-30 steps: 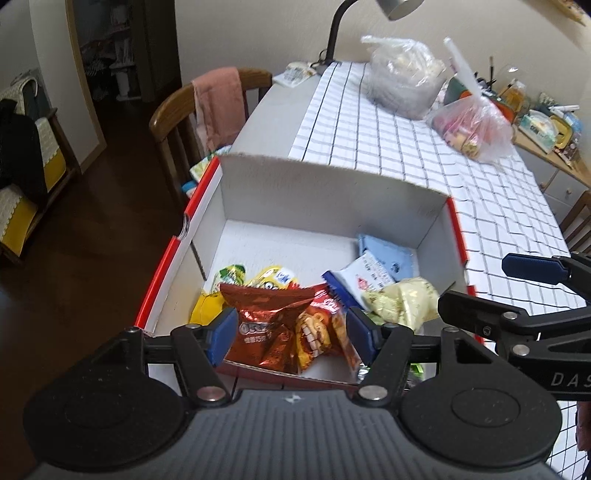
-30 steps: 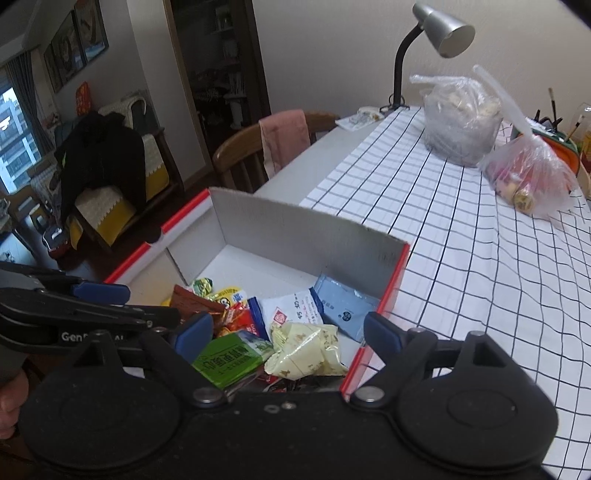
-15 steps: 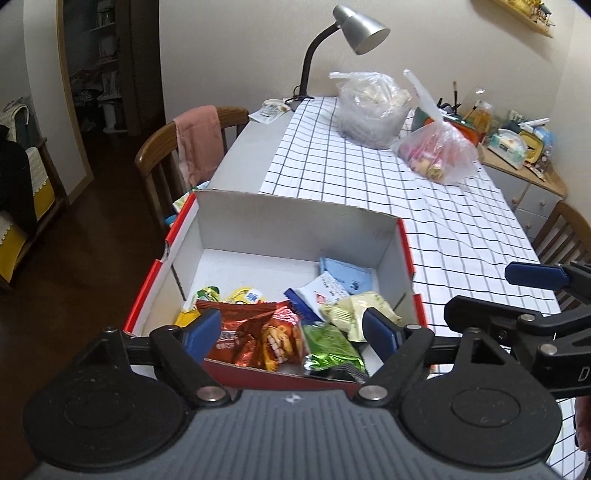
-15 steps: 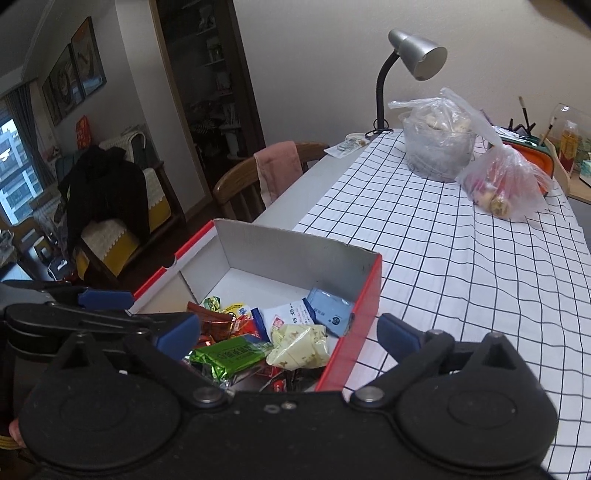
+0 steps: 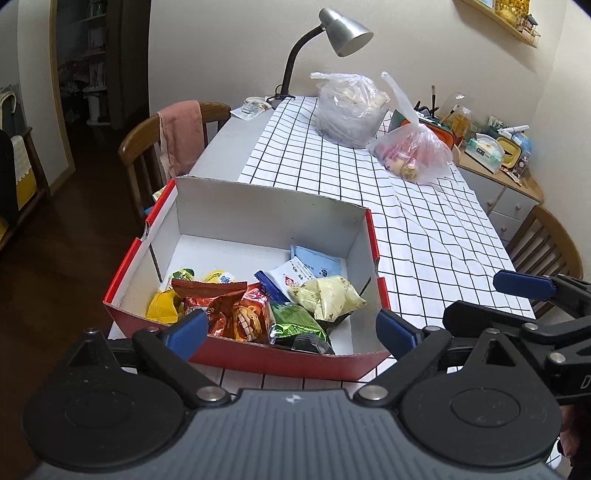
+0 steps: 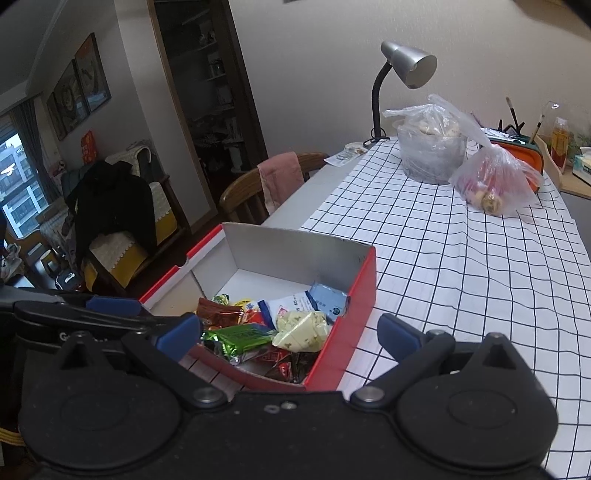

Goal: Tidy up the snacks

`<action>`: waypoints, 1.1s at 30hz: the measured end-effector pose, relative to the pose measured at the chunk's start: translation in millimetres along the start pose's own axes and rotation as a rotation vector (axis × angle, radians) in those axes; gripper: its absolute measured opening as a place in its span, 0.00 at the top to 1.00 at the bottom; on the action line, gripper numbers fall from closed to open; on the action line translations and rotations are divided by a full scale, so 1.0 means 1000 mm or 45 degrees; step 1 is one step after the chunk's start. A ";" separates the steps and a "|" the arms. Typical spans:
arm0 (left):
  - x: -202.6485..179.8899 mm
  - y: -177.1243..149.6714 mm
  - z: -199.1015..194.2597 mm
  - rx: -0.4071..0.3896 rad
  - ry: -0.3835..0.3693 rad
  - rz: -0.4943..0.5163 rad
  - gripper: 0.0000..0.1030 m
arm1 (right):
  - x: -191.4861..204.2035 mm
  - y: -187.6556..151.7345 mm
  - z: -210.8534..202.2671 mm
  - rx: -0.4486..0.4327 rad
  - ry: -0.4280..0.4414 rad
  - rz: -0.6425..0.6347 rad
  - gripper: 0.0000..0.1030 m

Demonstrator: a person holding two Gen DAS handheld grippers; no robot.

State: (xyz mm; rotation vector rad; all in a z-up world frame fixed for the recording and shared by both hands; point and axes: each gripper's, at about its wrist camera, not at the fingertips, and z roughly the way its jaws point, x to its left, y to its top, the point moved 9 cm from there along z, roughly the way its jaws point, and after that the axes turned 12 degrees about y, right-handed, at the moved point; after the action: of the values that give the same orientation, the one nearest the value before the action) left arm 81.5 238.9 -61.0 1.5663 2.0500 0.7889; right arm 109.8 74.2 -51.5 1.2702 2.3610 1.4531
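A red and white cardboard box (image 5: pixel 266 192) (image 6: pixel 295 240) stands at the near end of the checked tablecloth (image 5: pixel 424 229). Several snack packets lie loose in its near half: a green packet (image 5: pixel 295 321) (image 6: pixel 240 336), a pale yellow one (image 5: pixel 325 295) (image 6: pixel 301 326), an orange-brown one (image 5: pixel 214 299) and a blue sachet (image 5: pixel 317 262). My left gripper (image 5: pixel 291 330) hangs above the box's near wall, its jaws opening and holding nothing. My right gripper (image 6: pixel 288 336) is open over the box's near right corner, with nothing between its pads. One right finger (image 5: pixel 524 285) shows beside the box.
A grey desk lamp (image 5: pixel 343 29), a clear plastic bag (image 5: pixel 347 107) and a pinkish plastic bag (image 5: pixel 413 151) stand at the table's far end. A wooden chair with a pink cloth (image 5: pixel 181 136) is left of the table. A cluttered sideboard (image 5: pixel 495 155) lies at the right.
Both grippers have drawn back and up from the box, so more of the table shows. The jaws of both spread wider. The packets stay lying in the box.
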 end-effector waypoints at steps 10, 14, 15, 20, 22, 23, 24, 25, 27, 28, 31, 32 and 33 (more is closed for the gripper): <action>-0.001 0.001 -0.008 -0.056 0.057 0.022 0.04 | -0.004 -0.007 -0.004 -0.025 -0.008 0.064 0.00; -0.003 0.002 -0.011 -0.073 0.073 0.041 0.04 | -0.006 -0.007 -0.004 -0.032 -0.016 0.082 0.00; -0.003 0.002 -0.010 -0.070 0.079 0.047 0.04 | -0.007 -0.007 -0.004 -0.033 -0.017 0.087 0.00; -0.001 0.002 -0.008 -0.061 0.091 0.049 0.04 | -0.010 -0.008 -0.005 -0.034 -0.016 0.106 0.00; -0.001 0.003 -0.007 -0.061 0.093 0.047 0.04 | -0.011 -0.006 -0.005 -0.036 -0.016 0.110 0.00; -0.001 0.003 -0.007 -0.061 0.091 0.047 0.04 | -0.011 -0.006 -0.004 -0.038 -0.017 0.112 0.00; 0.000 0.003 -0.007 -0.063 0.090 0.046 0.04 | -0.011 -0.006 -0.004 -0.039 -0.017 0.116 0.00; 0.000 0.004 -0.007 -0.066 0.092 0.046 0.04 | -0.011 -0.006 -0.004 -0.039 -0.015 0.120 0.00; 0.000 0.006 -0.007 -0.069 0.093 0.045 0.04 | -0.011 -0.006 -0.003 -0.038 -0.013 0.122 0.00; 0.001 0.006 -0.007 -0.070 0.093 0.045 0.04 | -0.011 -0.006 -0.003 -0.037 -0.013 0.123 0.00; 0.001 0.007 -0.007 -0.069 0.095 0.045 0.04 | -0.011 -0.005 -0.002 -0.037 -0.009 0.125 0.00; 0.002 0.007 -0.007 -0.069 0.096 0.045 0.04 | -0.012 -0.005 -0.002 -0.036 -0.009 0.125 0.00; 0.001 0.007 -0.007 -0.069 0.096 0.047 0.04 | -0.011 -0.005 -0.002 -0.037 -0.009 0.125 0.00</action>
State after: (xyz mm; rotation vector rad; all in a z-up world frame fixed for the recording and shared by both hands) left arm 81.9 240.6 -51.2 1.5710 2.0395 0.9226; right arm 113.4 64.1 -58.2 1.4004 2.2948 1.5013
